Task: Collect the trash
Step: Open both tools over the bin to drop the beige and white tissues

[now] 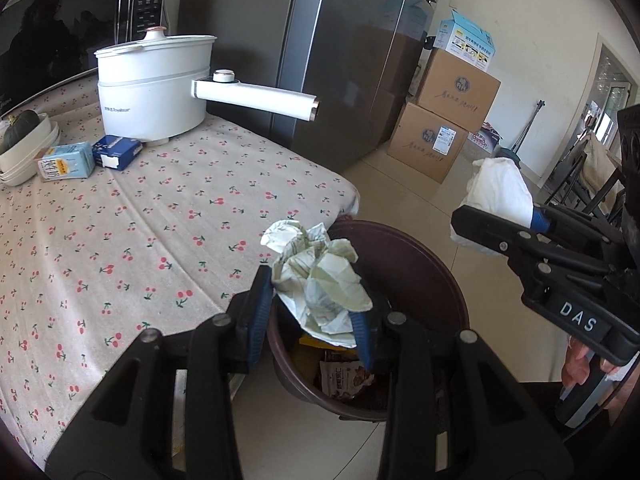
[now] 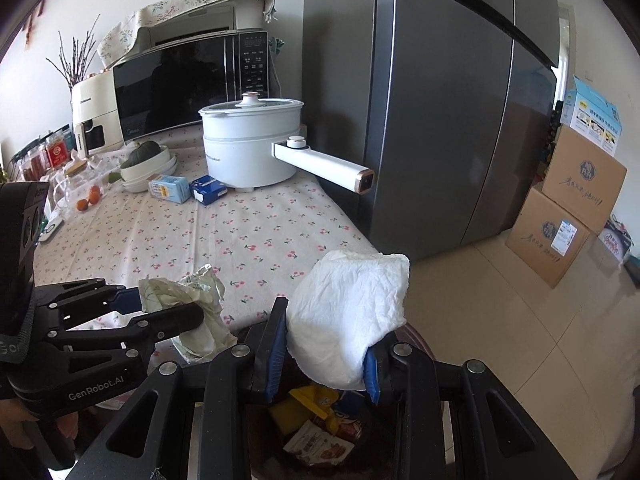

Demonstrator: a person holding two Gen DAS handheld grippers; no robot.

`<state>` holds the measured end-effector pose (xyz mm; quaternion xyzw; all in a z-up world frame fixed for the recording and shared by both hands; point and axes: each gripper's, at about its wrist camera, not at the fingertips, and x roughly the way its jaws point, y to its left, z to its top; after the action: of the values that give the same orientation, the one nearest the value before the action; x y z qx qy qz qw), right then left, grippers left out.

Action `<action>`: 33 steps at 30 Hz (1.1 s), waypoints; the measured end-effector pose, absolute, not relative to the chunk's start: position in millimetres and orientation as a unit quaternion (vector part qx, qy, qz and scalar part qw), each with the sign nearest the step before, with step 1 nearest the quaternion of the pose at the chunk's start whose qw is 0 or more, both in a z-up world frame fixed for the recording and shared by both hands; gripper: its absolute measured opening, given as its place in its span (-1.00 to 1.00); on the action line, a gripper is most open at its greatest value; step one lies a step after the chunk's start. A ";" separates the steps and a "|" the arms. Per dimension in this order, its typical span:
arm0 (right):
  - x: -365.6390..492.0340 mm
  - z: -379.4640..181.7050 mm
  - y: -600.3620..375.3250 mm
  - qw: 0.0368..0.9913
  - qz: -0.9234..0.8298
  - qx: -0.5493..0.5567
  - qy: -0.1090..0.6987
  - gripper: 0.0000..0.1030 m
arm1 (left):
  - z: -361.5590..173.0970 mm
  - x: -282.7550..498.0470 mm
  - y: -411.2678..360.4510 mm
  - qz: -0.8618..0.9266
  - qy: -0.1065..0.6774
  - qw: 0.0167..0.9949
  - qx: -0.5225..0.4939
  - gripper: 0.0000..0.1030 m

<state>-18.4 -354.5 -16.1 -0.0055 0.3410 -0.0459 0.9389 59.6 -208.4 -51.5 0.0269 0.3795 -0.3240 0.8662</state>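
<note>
Trash already in the bin (image 1: 420, 264) — wrappers at the bottom. Left gripper (image 1: 316, 312) pinched on crumpled paper (image 1: 320, 276), held right over the bin's rim beside the table (image 1: 140, 232). Right gripper (image 2: 326, 364) clamped on a white tissue wad (image 2: 352, 312), also above the bin. Neither dropped yet — carton (image 1: 66, 161) and small box (image 1: 117, 152) left on the table, possibly trash.

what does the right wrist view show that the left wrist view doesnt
Only the right wrist view: a cream appliance, jars and oranges at the table's far left. Only the left wrist view: a doorway on the right. Both: the left gripper holding crumpled paper, the right gripper holding a white tissue, the bin, the white pot.
</note>
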 end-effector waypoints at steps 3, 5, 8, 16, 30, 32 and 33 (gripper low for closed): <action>-19.1 -19.7 -360.7 0.936 -0.051 -0.003 0.348 -0.37 | -58.5 61.6 -213.6 -0.331 0.379 0.863 0.034 -0.26; -18.7 -20.8 -363.7 0.935 -0.054 -0.002 0.351 -0.37 | -63.4 63.5 -217.5 -0.343 0.381 0.858 0.038 -0.24; -17.5 -22.2 -366.8 0.933 -0.058 -0.001 0.354 -0.37 | -69.2 63.5 -221.8 -0.350 0.381 0.854 0.047 -0.03; -12.6 -27.2 -366.7 0.930 -0.061 -0.004 0.362 -0.37 | -66.2 64.8 -216.5 -0.321 0.382 0.865 0.052 0.61; 14.1 -74.5 -365.8 0.898 -0.061 -0.019 0.435 -0.36 | -65.7 73.9 -182.7 -0.253 0.404 0.876 0.071 0.67; 18.4 -82.9 -367.3 0.892 -0.063 -0.020 0.447 -0.36 | -65.9 74.7 -178.7 -0.248 0.407 0.876 0.072 0.67; 20.9 -87.4 -368.3 0.889 -0.064 -0.019 0.453 -0.36 | -65.9 75.3 -177.1 -0.246 0.408 0.876 0.073 0.67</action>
<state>20.9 -368.3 -87.4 -0.0194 0.4529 -0.0640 0.8891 75.3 -177.1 -65.9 0.0728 0.4078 -0.2458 0.8763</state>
